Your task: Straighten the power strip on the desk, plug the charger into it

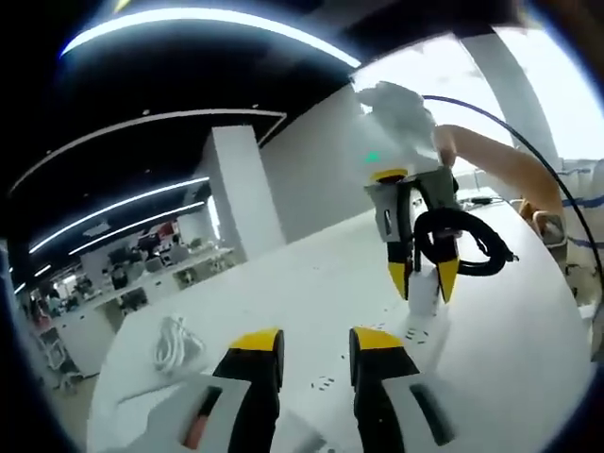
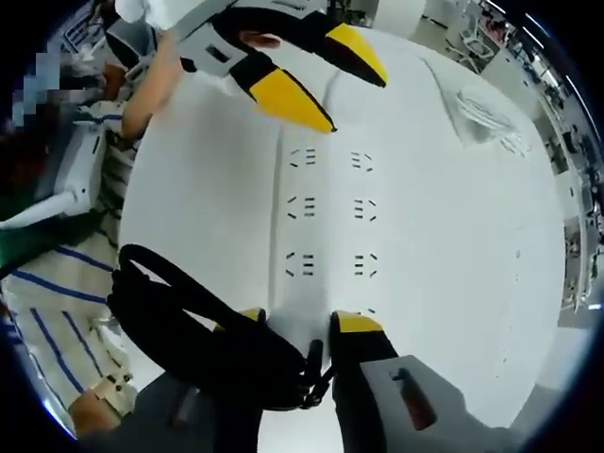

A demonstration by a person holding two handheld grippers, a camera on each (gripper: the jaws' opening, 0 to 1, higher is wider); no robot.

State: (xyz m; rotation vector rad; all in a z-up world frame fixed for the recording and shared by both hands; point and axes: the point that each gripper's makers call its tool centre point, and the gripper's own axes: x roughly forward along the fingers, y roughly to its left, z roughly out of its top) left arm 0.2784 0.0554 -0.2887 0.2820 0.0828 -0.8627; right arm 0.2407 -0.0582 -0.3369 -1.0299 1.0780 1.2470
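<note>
I judge straightening in hand: my right gripper (image 2: 297, 330), black cable (image 2: 179, 311) looped on it, grips the power strip (image 2: 326, 203) at lower centre; left gripper (image 1: 316, 344) hangs part-open, empty. Next: plug in.

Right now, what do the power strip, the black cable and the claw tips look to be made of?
Power strip: white moulded plastic by the look, smooth, with crisp socket slots.
Black cable: seems rubber- or vinyl-sheathed, slightly glossy, bending in soft loops.
Right claw and left claw: yellow tips look like matte plastic or rubber pads; which one is unclear.
</note>
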